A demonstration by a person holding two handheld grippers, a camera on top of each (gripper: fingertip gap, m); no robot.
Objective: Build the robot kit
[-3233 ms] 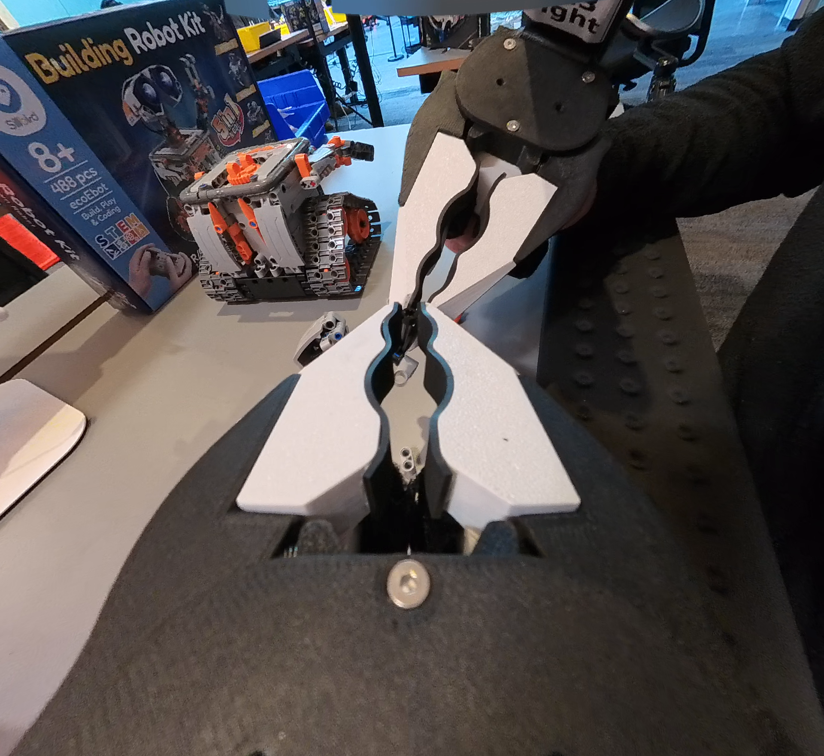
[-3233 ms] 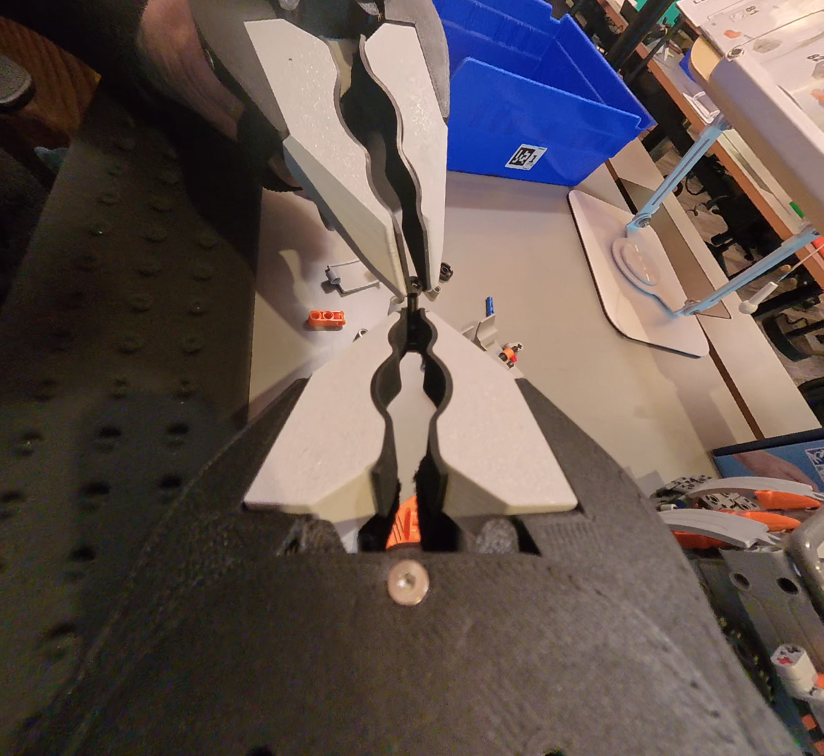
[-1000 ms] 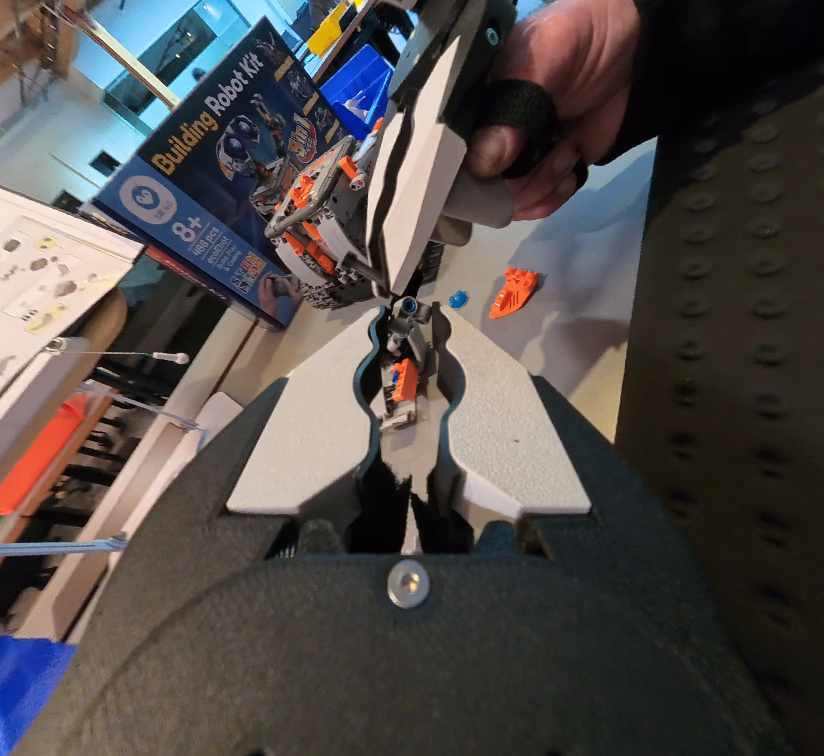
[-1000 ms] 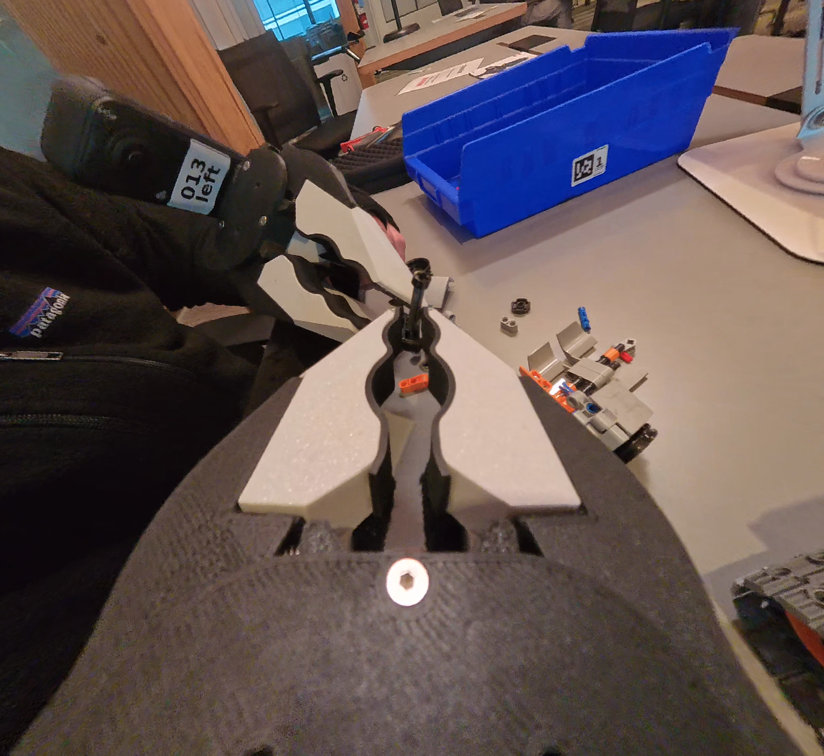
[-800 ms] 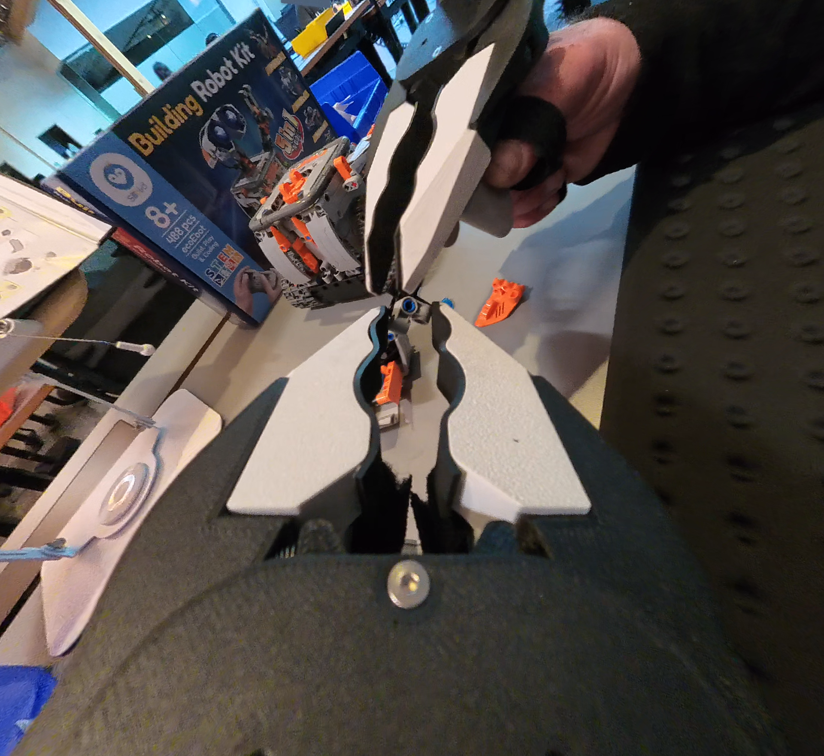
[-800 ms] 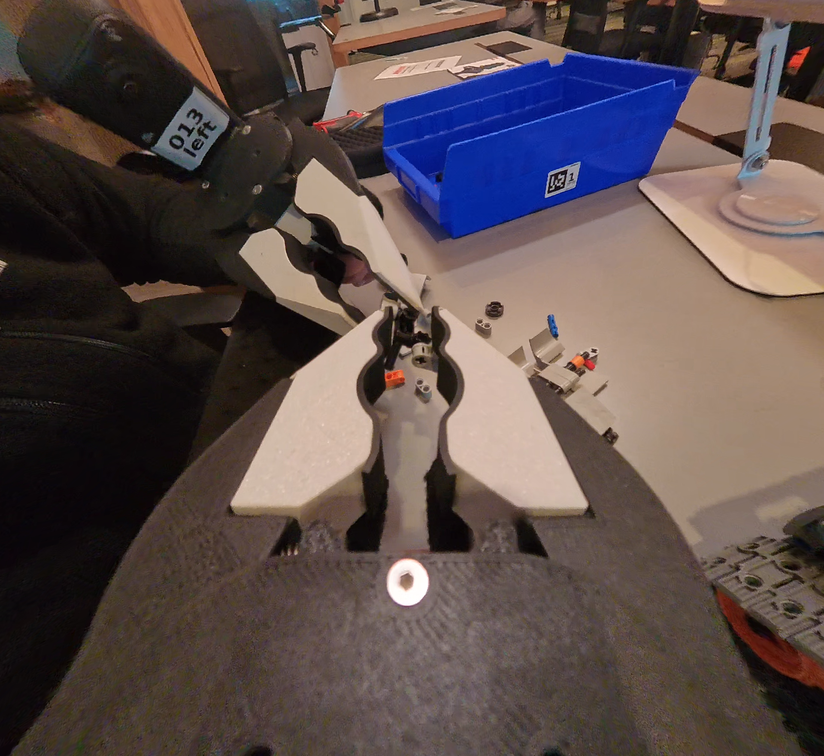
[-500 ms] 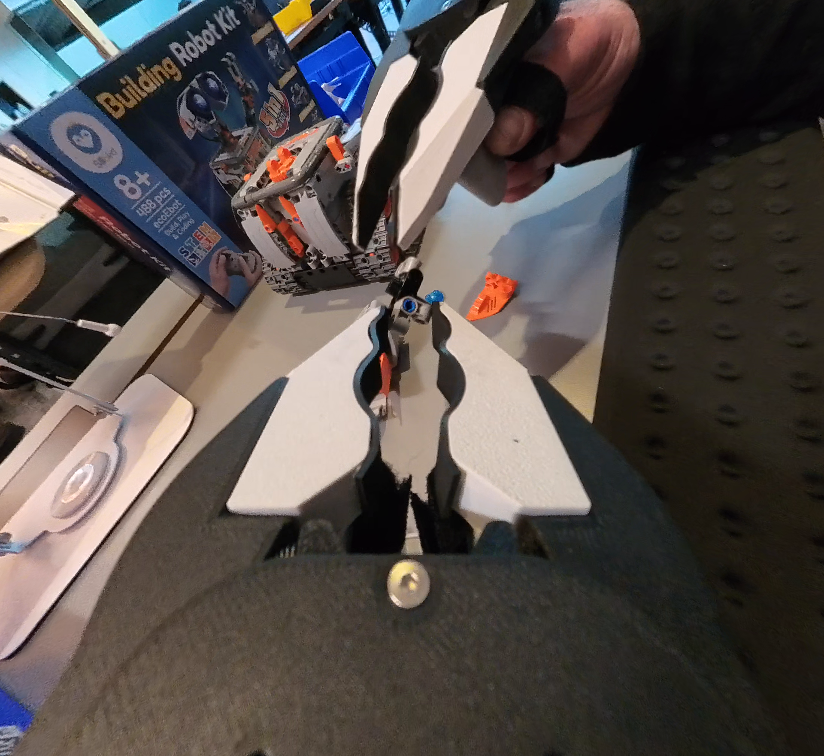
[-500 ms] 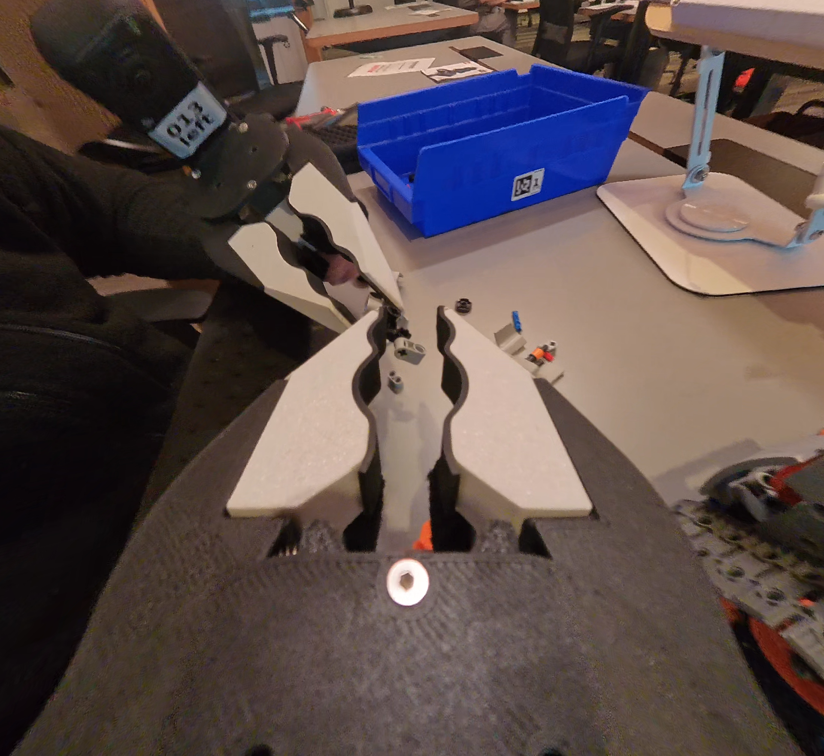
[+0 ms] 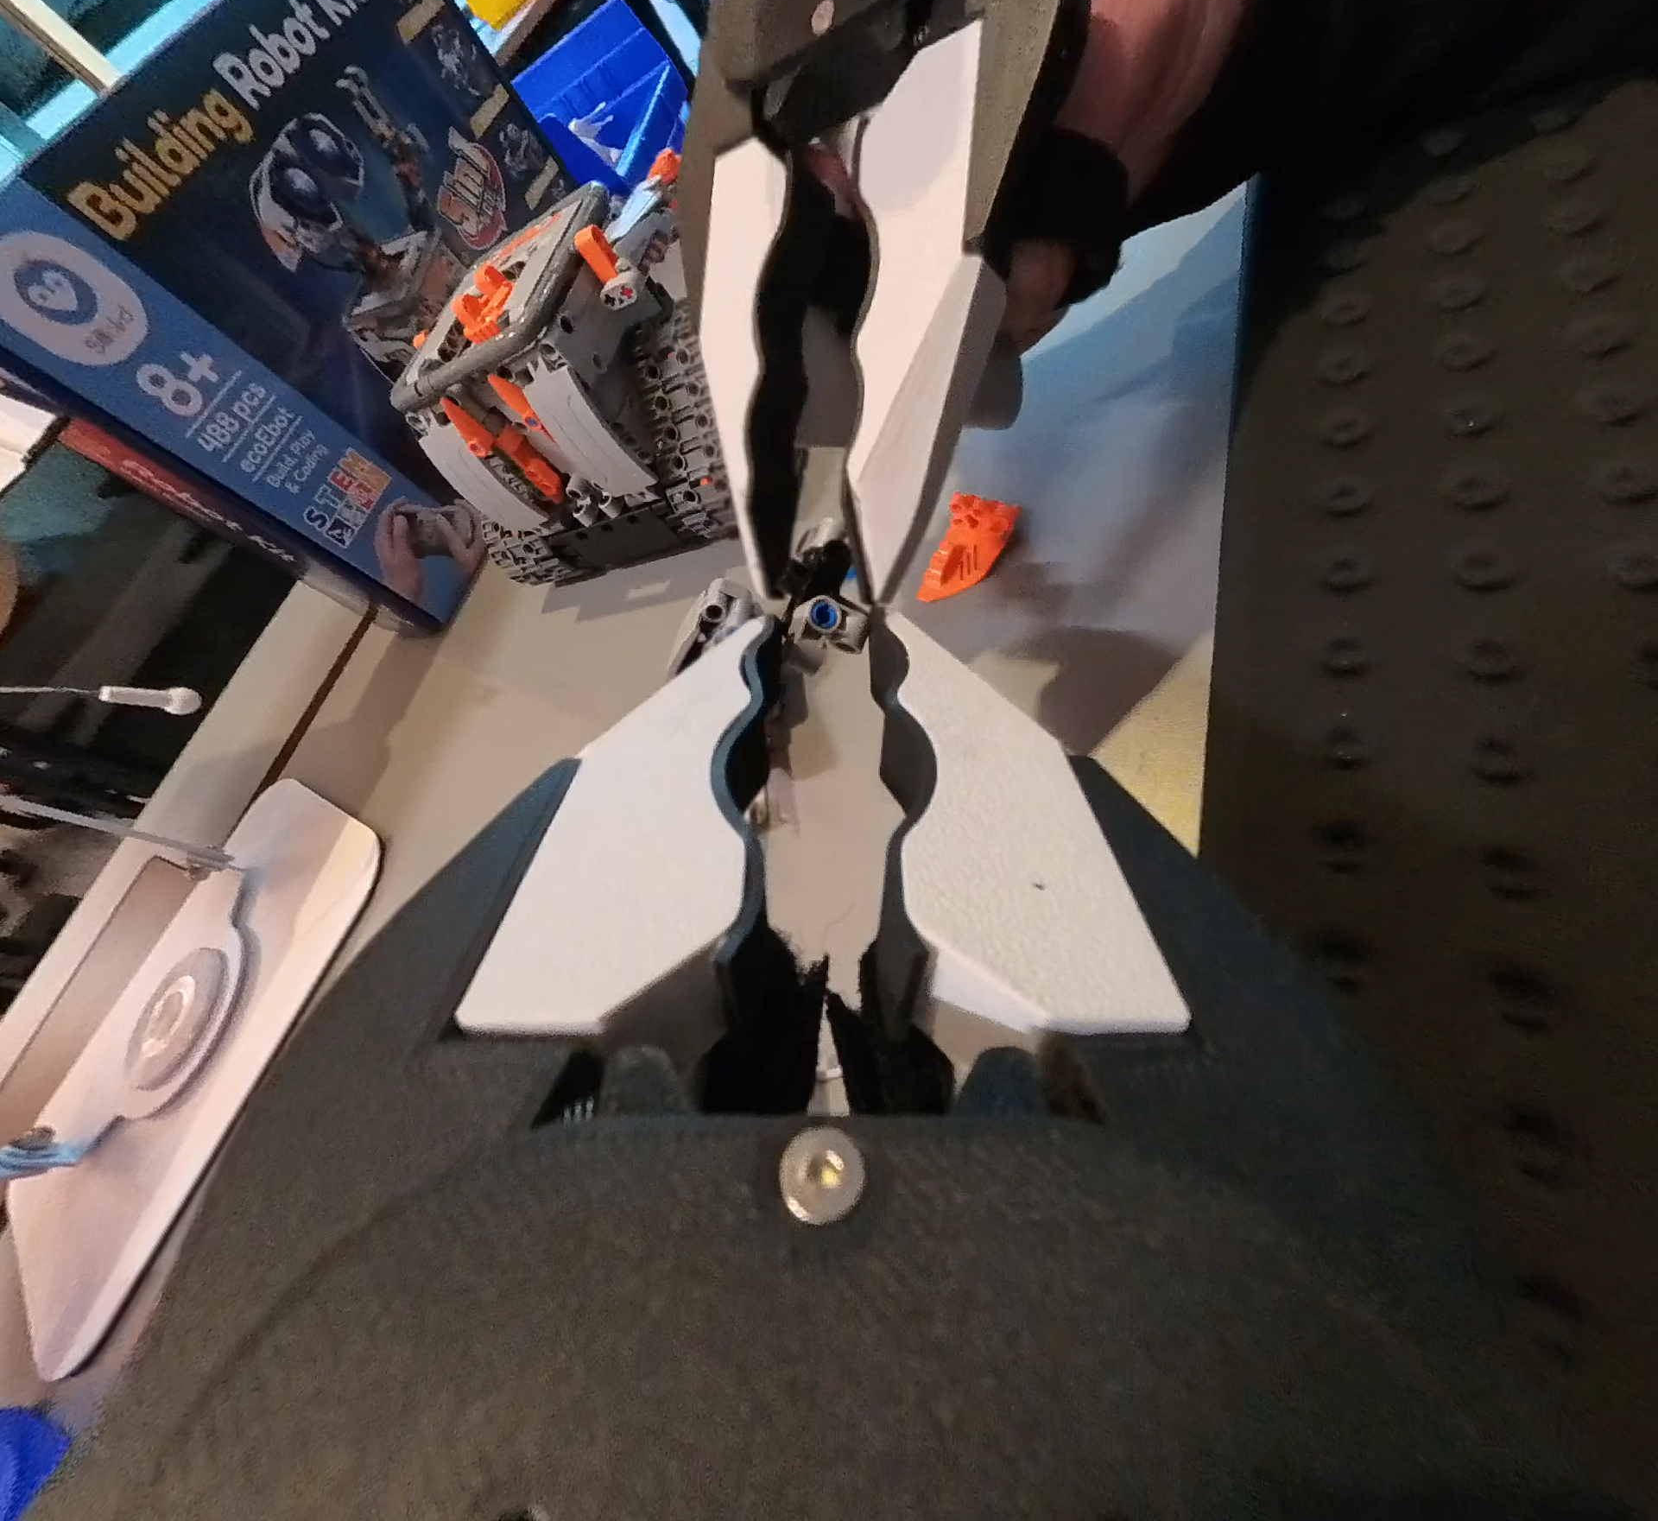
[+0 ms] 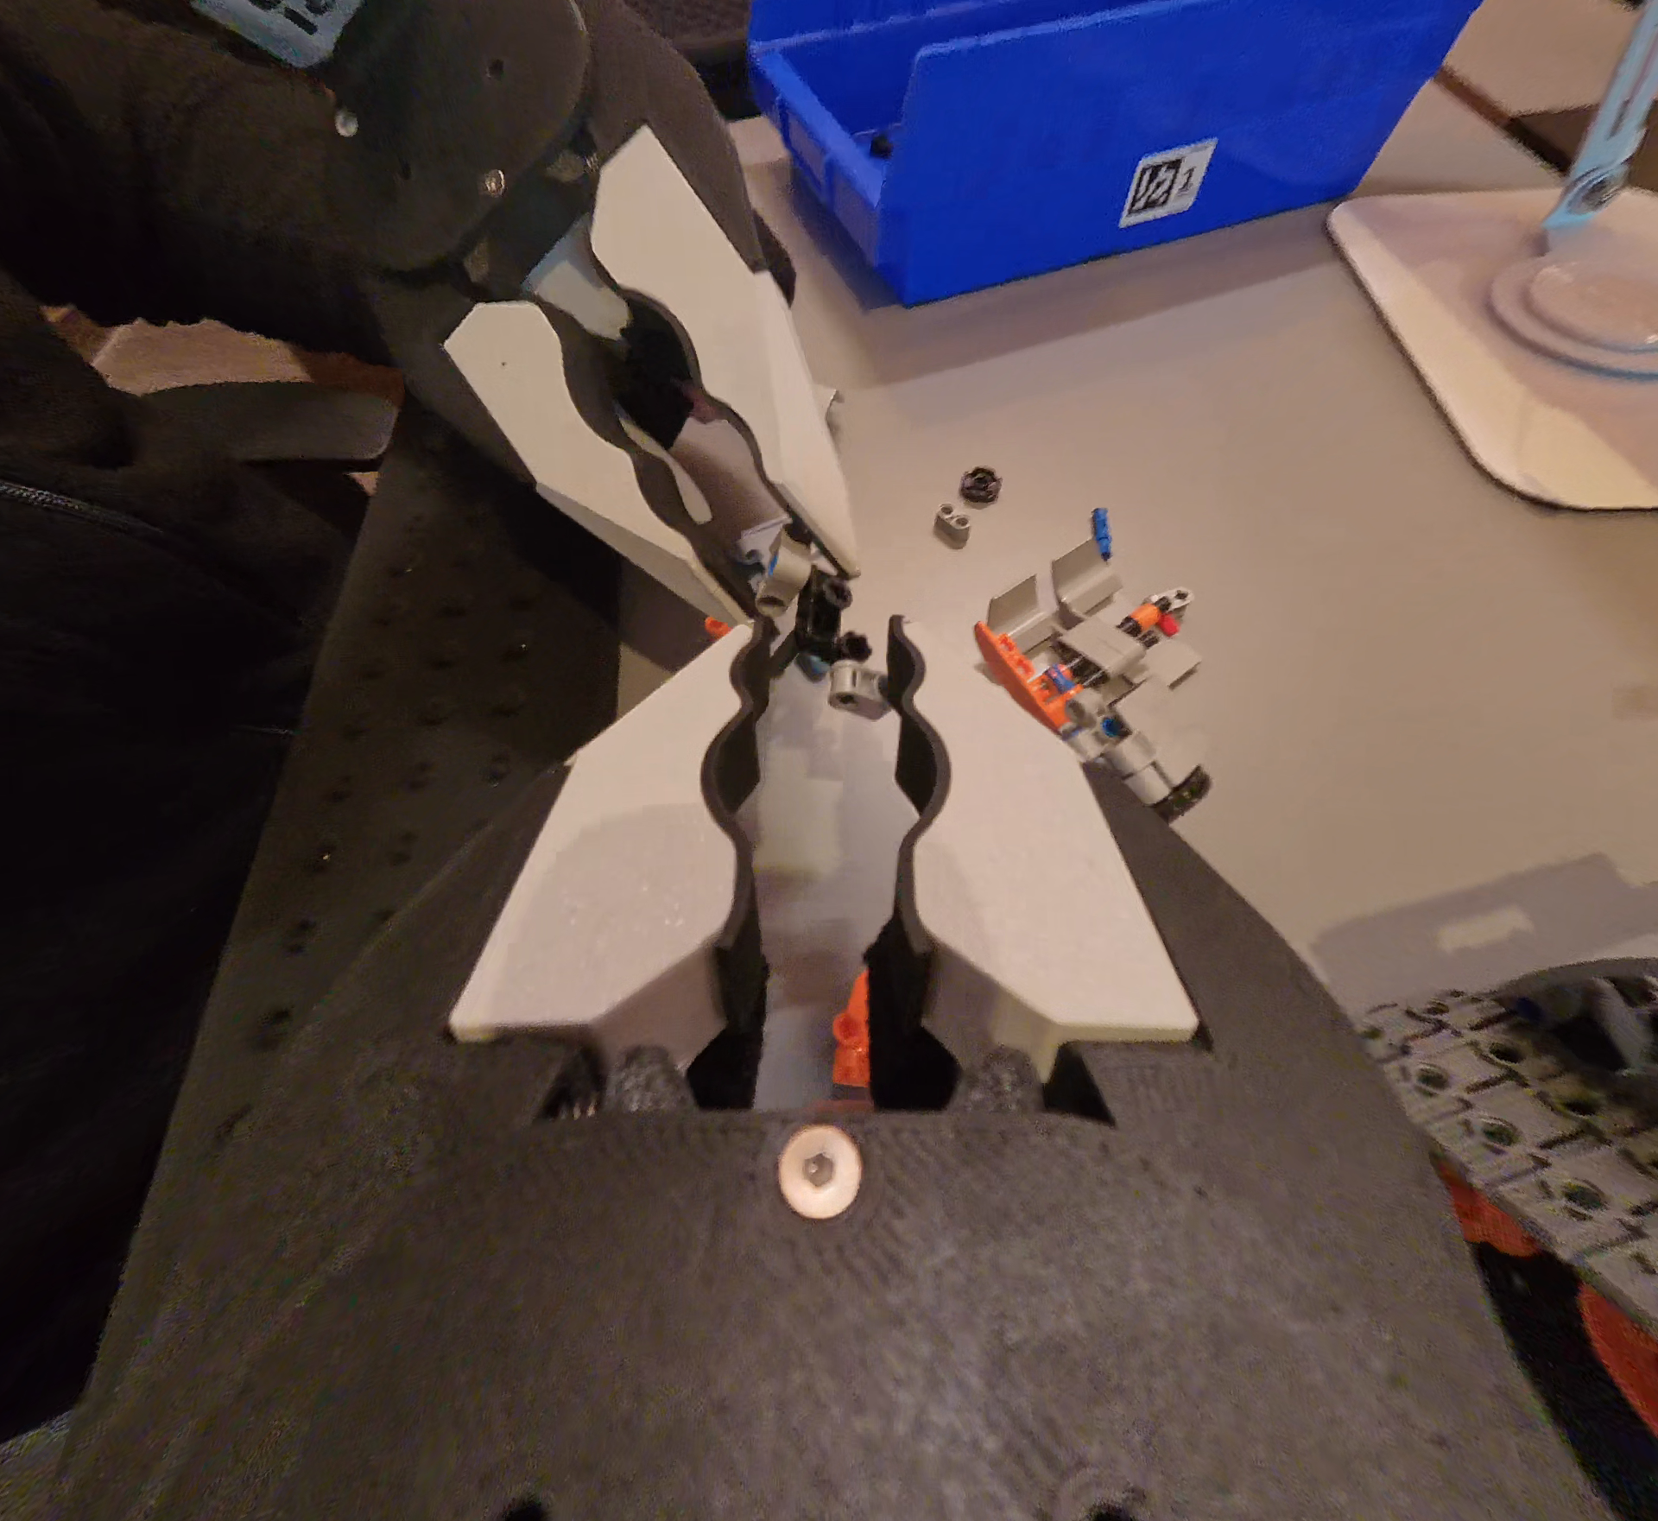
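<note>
My left gripper (image 9: pixel 818 627) is shut on a small grey connector with a blue pin (image 9: pixel 824 621). It also shows at the upper left of the right wrist view (image 10: pixel 798 572), gripping that connector (image 10: pixel 779 581). A black pin piece (image 10: pixel 821 612) sticks out from the connector. My right gripper (image 10: pixel 825 627) is open, tip to tip with the left one, its fingertips on either side of the black piece. A loose grey connector (image 10: pixel 852 684) lies on the table (image 10: pixel 1166 419) between its fingers. In the left wrist view the right gripper (image 9: pixel 816 581) comes down from above.
A tracked robot model (image 9: pixel 556 419) stands before its kit box (image 9: pixel 242 222). An orange part (image 9: pixel 969 545) lies nearby. A grey-orange sub-assembly (image 10: pixel 1086 670), small loose parts (image 10: pixel 980 484), a blue bin (image 10: pixel 1077 87) and a white stand base (image 10: pixel 1525 329) are on the table. A black dotted mat (image 9: pixel 1435 670) lies along the near edge. Less than 4 cm separates the two grippers' tips.
My right gripper has gone from shut on the black piece to open. Both grippers tilted and shifted but stay tip to tip; the left still holds the grey connector.
</note>
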